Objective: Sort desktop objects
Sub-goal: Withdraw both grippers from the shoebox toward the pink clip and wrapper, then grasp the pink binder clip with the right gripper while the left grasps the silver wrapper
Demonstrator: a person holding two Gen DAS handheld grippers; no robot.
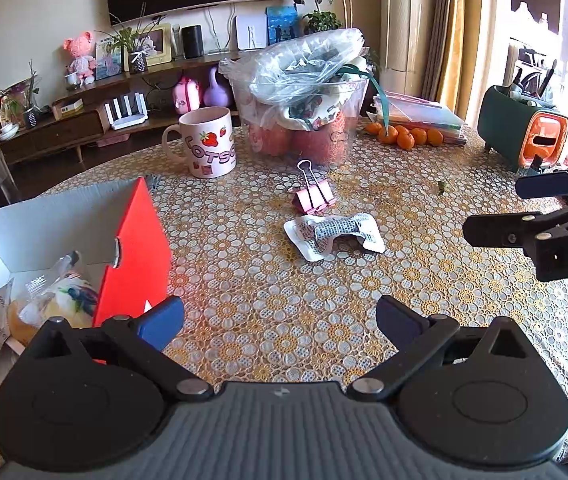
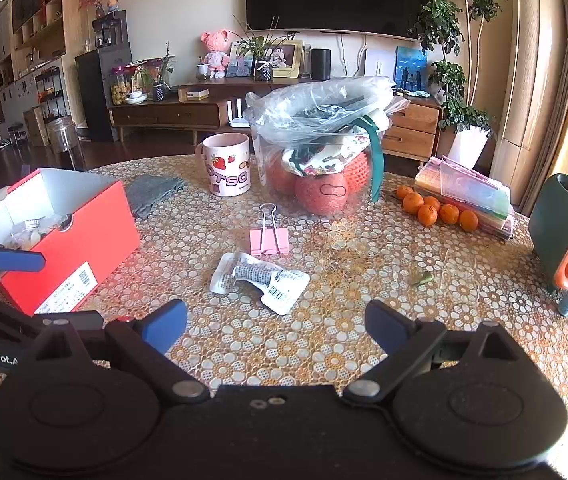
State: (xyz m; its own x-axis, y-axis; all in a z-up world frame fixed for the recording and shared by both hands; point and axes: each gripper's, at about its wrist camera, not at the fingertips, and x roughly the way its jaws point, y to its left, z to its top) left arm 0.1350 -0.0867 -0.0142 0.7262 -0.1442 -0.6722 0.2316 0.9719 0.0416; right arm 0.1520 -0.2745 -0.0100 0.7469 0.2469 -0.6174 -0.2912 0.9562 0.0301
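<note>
Tablecloth [image 2: 323, 344] lies bare between both gaping, unloaded hand-held grippers [image 1: 280, 320] [image 2: 276, 328] and packet [image 2: 262, 282].

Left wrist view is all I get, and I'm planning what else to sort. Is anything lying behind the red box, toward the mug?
Observer: Yes. The right wrist view shows a grey cloth lying flat on the table, between the far corner of the red box and the pink mug.
Operator: I only see the short end of the box. Is there anything on its long side?
Observer: A white barcode label sits near the lower edge of that side.
</note>
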